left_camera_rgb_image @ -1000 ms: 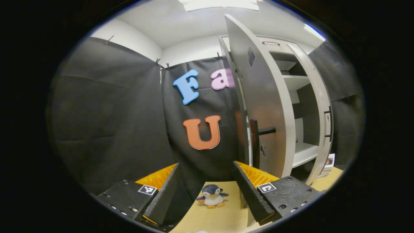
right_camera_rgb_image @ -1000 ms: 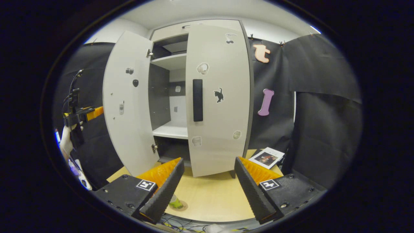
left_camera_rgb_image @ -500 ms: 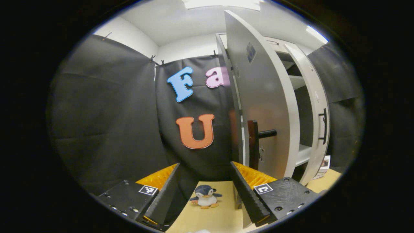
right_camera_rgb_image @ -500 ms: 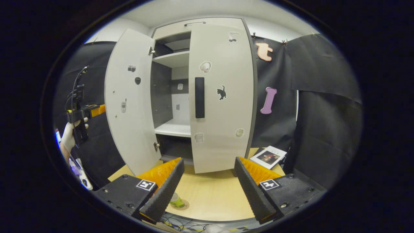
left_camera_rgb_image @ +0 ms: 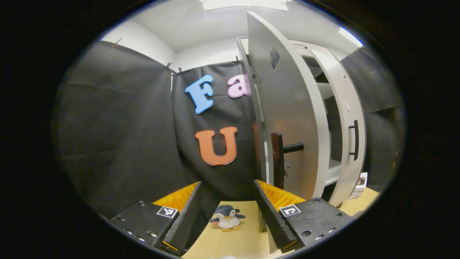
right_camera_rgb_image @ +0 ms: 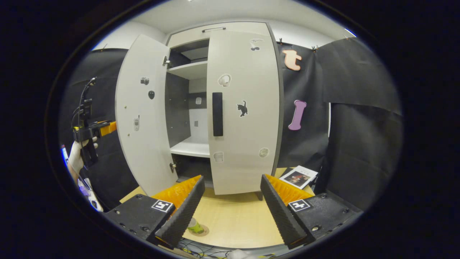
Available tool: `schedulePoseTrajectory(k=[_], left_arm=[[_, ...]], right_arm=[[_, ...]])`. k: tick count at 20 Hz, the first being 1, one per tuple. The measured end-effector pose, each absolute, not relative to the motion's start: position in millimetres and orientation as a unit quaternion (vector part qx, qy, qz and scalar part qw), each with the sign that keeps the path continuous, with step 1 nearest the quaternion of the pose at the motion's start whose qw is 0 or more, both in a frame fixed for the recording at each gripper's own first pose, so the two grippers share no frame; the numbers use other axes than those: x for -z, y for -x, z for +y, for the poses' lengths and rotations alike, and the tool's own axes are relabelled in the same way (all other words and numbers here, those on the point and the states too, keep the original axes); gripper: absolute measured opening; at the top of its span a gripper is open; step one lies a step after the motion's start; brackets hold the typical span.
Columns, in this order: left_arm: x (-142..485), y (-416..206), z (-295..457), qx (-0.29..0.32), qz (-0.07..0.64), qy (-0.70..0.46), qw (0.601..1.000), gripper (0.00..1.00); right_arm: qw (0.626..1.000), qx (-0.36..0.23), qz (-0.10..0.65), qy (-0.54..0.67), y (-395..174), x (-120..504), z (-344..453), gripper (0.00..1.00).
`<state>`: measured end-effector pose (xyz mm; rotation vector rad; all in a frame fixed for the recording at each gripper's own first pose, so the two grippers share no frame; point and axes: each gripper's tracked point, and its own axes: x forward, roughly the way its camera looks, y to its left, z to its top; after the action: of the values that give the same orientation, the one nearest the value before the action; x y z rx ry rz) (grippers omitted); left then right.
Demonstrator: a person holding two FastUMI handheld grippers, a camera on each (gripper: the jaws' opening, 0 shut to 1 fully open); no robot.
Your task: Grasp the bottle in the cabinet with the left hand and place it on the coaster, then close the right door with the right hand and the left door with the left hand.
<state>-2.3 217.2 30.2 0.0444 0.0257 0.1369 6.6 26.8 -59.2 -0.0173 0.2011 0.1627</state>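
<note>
- Gloved hand (right_camera_rgb_image: 76, 155) at the far left of the right gripper view is holding the left gripper (right_camera_rgb_image: 107, 126) up just beside the outer face of the tall white left cabinet door (right_camera_rgb_image: 143, 115), which is standing open.
- Left gripper (left_camera_rgb_image: 226, 212) in its own view is showing its jaws wide apart with nothing between them; a small plush penguin (left_camera_rgb_image: 226, 218) is sitting on the light wooden table (left_camera_rgb_image: 240, 241) at the lower centre, and the left door's dark bar handle (left_camera_rgb_image: 278, 163) is standing just right of centre.
- Bottle with a green band (right_camera_rgb_image: 195, 226) is resting on the round brown coaster (right_camera_rgb_image: 201, 230) on the table (right_camera_rgb_image: 237, 219), low in the right gripper view, partly hidden by a finger.
- Right gripper (right_camera_rgb_image: 230, 212) is hanging open and empty in front of the white right cabinet door (right_camera_rgb_image: 244, 108), which is sitting almost shut.
- Booklet (right_camera_rgb_image: 298, 177) is lying on the table at the lower right of that door.
</note>
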Motion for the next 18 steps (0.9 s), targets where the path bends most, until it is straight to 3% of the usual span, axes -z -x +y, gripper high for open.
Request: schedulePoseTrajectory(k=[2,10,15,17,18], left_arm=[[-29.2,2.6,203.6,-0.052,0.013,-0.009,0.998,0.88],[-31.6,-4.9,149.9,0.005,0.01,-0.016,1.0,0.91],[-29.0,-13.2,136.1,0.007,0.021,-0.012,1.0,0.91],[-29.0,-15.4,127.1,0.013,0.022,-0.012,1.0,0.84],[-30.9,-17.0,123.1,0.016,0.02,-0.014,1.0,0.88]], right_arm=[[0.992,-0.08,0.101,0.01,-5.6,60.2,25.9,1.0],[0.992,-0.077,0.102,0.014,-2.8,60.0,21.3,1.0],[0.992,-0.072,0.099,0.014,2.0,57.5,17.1,1.0],[0.993,-0.071,0.097,0.015,4.2,56.7,17.5,1.0],[0.993,-0.07,0.097,0.016,4.1,57.2,16.2,1.0]])
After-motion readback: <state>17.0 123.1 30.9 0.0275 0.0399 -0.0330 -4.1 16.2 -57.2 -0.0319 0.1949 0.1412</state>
